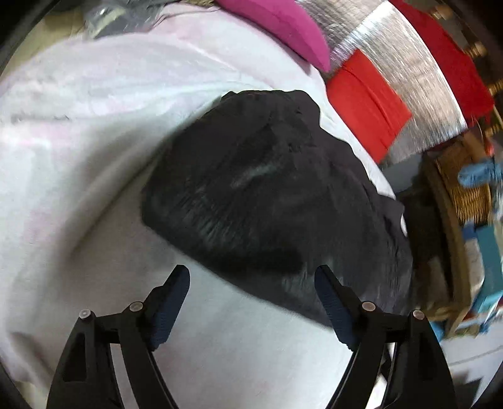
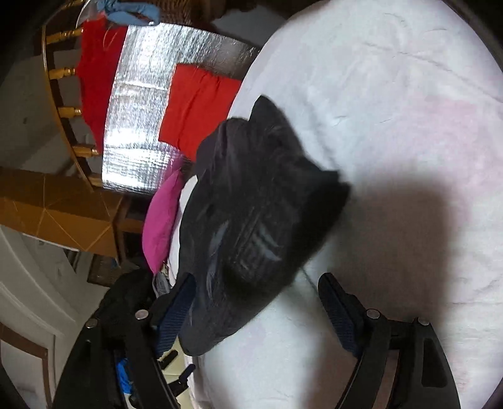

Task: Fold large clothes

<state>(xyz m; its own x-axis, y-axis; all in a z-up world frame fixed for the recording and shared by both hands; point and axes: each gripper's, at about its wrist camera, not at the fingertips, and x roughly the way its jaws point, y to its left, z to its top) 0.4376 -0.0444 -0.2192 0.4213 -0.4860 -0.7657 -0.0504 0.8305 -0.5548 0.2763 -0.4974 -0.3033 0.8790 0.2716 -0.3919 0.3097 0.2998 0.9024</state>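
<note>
Your dark, almost black bundled garment (image 1: pixel 267 195) sits crumpled on the pale pinkish-white bedsheet (image 1: pixel 78 157), close to the bed's edge. Your left gripper (image 1: pixel 251 299) is spread wide just short of it, nothing between the blue-padded fingers (image 1: pixel 169 308) but bare sheet. Your right gripper (image 2: pixel 254 308) is spread wide too; in its view the garment (image 2: pixel 251 220) overlaps the left-hand finger (image 2: pixel 176 311), though nothing's pinched. Past the bed there's a magenta pillow (image 1: pixel 283 25), red cloth (image 1: pixel 367 100) and a silver quilted foil mat (image 1: pixel 408 78). Everything's a bit motion-blurred.
</note>
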